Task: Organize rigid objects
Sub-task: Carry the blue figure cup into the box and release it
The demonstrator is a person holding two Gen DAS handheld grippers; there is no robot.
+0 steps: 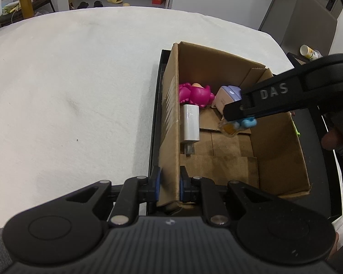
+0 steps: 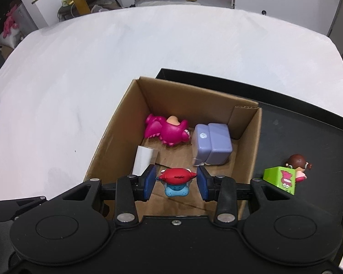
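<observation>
A cardboard box point(image 1: 171, 123) point(image 2: 109, 137) stands on a black tray point(image 2: 304, 137). In it lie a pink dinosaur toy point(image 2: 167, 131) point(image 1: 195, 94), a lilac block point(image 2: 211, 145) point(image 1: 227, 97) and a white charger point(image 1: 191, 125) point(image 2: 144, 159). My left gripper point(image 1: 169, 186) is shut on the box's near left wall. My right gripper point(image 2: 176, 181) is open over the box, its pads apart on either side of a red and blue figure point(image 2: 176, 181) point(image 1: 242, 124); no pad touches it.
A green cube point(image 2: 281, 179) and a brown-haired doll point(image 2: 297, 163) lie on the tray right of the box. The tray sits on a white table point(image 1: 68, 91). A cup point(image 1: 308, 51) stands beyond the table's right edge.
</observation>
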